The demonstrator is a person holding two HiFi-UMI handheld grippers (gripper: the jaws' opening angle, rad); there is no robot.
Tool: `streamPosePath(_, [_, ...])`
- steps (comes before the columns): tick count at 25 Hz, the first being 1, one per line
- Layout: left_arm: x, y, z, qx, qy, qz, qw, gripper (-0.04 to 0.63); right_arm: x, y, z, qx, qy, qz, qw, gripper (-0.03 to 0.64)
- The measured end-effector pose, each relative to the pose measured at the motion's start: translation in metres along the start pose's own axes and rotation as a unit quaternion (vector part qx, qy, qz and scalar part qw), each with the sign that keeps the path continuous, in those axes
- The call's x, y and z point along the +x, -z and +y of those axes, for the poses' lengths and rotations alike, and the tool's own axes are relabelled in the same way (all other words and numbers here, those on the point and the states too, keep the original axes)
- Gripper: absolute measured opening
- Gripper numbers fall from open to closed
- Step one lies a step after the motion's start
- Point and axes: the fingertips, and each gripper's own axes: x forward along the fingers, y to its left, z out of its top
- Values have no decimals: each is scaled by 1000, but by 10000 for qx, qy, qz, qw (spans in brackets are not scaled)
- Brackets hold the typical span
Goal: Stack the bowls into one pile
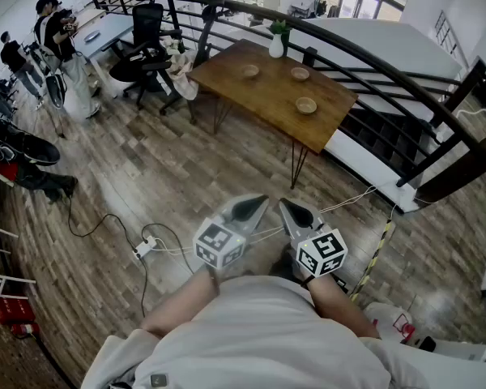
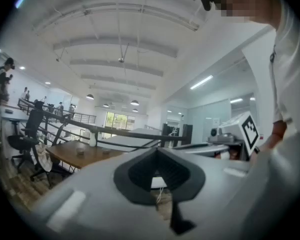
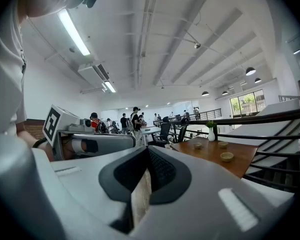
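Three small tan bowls stand apart on a wooden table (image 1: 267, 96) across the room: one at the far left (image 1: 250, 71), one at the far right (image 1: 300, 74) and one nearer (image 1: 306, 105). They also show in the right gripper view as small bowls (image 3: 227, 157) on the table (image 3: 210, 156). Both grippers are held close to my chest, far from the table and pointing toward it. My left gripper (image 1: 255, 205) (image 2: 158, 154) is shut with nothing in it. Beside it, my right gripper (image 1: 290, 207) (image 3: 147, 151) is shut and empty too.
A white vase (image 1: 276, 45) with a plant stands at the table's far edge. A black railing (image 1: 373, 63) curves behind the table. Office chairs (image 1: 142, 51) and several people stand at the left. A power strip (image 1: 146, 248) with cables lies on the wood floor.
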Motion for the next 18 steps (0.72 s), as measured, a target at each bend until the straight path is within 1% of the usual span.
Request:
streamPosePath(3, [-1,0,4,25,-16,-12,10000,5,3,-1,0,-28,15,-9,10000,6])
streamPosePath(10, [9,3,5,-62,-58,45,10000,5,1,0,-9,-23,-1,14,10000,6])
streamPosePath(14, [20,6,6,-98,-68,61,9999,5,0,2,-18,226,-155,-83,9996,8])
streamPosePath(18, [37,12,12,-171,-35,142,9997,5,4,5,-34,267,-132,-70,9995,8])
